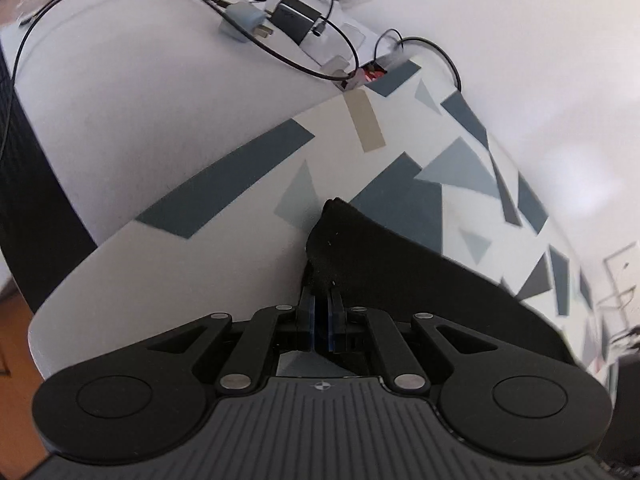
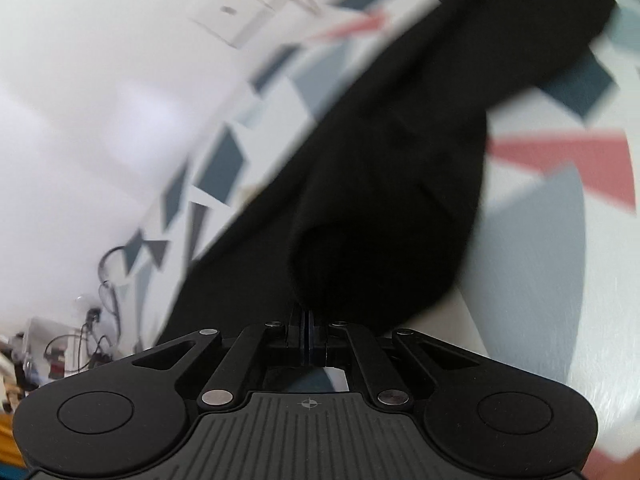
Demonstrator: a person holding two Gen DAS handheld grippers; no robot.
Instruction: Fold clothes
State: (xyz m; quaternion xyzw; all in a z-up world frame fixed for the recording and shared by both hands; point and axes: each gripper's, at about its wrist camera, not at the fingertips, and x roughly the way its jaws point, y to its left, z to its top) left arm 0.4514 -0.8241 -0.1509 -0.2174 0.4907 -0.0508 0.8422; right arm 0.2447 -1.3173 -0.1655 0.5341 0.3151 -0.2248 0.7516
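In the left wrist view, the left tool (image 1: 320, 300) is clamped on a corner of the black garment (image 1: 400, 276), which stretches off to the right over the patterned cloth (image 1: 248, 172) covering the bench (image 1: 132, 92). A charger and cables (image 1: 280, 20) lie at the far edge.

In the right wrist view, blurred, the right tool (image 2: 307, 320) pinches a bunched fold of the black garment (image 2: 400, 152), which runs up and right across the patterned cloth (image 2: 560, 184).

cloth: patterned tablecloth (image 1: 248, 168) | far edge: black cables (image 1: 304, 60), grey plug (image 1: 242, 20), black adapter (image 1: 294, 20)
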